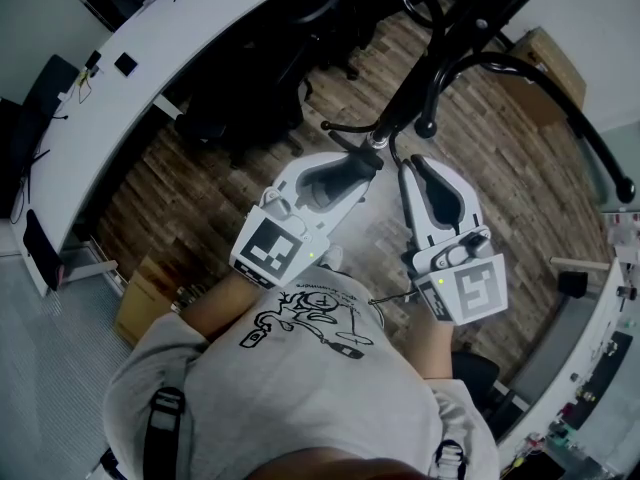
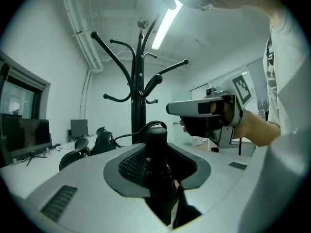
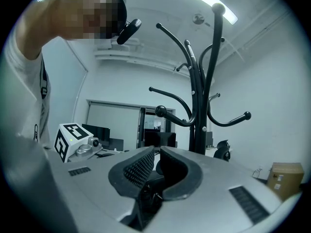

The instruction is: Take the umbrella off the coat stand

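Note:
The black coat stand [image 2: 138, 91] rises just ahead of both grippers, its curved hooks spreading out; it also shows as a coat stand [image 1: 440, 53] from above and a coat stand [image 3: 200, 106] to the right. My left gripper [image 1: 368, 158] is shut on the umbrella's black handle [image 2: 156, 144], which stands upright between the pads with a thin strap loop beside it. The umbrella's body is hidden below the jaws. My right gripper [image 3: 156, 149] hovers beside the left one near the pole, its jaws a narrow gap apart with nothing between them.
A long white desk [image 1: 150, 58] curves along the left, with black office chairs [image 1: 250, 78] beside it. A cardboard box [image 1: 545, 68] sits on the wood floor beyond the stand. The stand's hook ends [image 1: 427, 126] reach out close to the gripper tips.

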`<state>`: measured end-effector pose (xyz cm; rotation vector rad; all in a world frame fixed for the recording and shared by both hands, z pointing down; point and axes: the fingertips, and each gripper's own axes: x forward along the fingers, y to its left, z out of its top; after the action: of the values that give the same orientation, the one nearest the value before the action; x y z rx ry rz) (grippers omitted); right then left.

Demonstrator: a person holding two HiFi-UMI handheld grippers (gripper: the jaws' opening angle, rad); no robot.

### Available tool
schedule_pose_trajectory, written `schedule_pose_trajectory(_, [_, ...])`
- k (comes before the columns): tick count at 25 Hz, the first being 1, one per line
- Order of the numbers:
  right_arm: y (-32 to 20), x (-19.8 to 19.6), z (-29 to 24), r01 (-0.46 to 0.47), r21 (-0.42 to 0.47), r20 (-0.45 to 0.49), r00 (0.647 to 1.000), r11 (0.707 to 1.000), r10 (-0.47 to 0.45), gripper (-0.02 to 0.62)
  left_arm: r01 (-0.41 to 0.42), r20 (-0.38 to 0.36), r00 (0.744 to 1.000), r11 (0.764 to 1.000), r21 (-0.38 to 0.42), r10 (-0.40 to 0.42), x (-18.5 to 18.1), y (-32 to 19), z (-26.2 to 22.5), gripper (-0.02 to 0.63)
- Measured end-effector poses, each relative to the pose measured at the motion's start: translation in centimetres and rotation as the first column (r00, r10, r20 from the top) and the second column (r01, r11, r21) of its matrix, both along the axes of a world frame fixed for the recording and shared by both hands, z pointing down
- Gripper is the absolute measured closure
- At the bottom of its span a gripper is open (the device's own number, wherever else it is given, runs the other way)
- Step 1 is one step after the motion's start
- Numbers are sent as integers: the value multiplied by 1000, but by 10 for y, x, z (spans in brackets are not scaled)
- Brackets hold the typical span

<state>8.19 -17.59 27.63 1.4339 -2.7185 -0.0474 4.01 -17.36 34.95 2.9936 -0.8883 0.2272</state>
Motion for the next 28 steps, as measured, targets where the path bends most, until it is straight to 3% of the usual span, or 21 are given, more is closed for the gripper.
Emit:
schedule_pose_trajectory(8, [3, 10, 8, -27, -11, -12, 1000, 1000, 27, 558, 54, -18, 998, 998, -13, -54, -20, -8, -2, 451])
schedule_pose_trajectory(13, [3, 14, 13, -37, -23, -19, 999, 999, 36, 563, 57, -32, 998, 998, 38, -56, -28, -15, -11, 451])
schedule_pose_trajectory(28, [5, 28, 22, -71, -45, -28, 997, 996, 70, 569, 112, -42, 993, 993, -34, -114, -47, -24, -12, 451])
